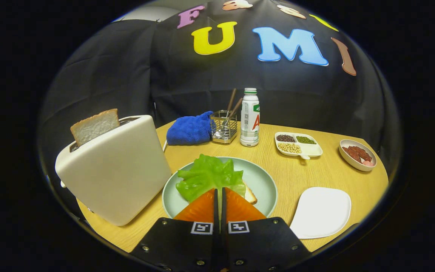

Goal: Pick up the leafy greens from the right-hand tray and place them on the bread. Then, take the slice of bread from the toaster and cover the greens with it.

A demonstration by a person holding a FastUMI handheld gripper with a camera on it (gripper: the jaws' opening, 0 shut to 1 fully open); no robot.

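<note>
The white bottle (249, 118) with a green cap, standing beside the wire utensil holder (223, 131), carries a label with a large red letter "A" and a green patch; the finer print is too small to read. The hand-held gripper (219, 196), fingers closed together, bears two square black-and-white coded markers.

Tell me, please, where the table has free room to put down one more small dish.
Bare wood lies between the green plate and the divided bean dish, and between the white tray and the meat bowl. The back is crowded: blue cloth, wire holder, bottle. The gripper, shut, sits over the lettuce.
</note>
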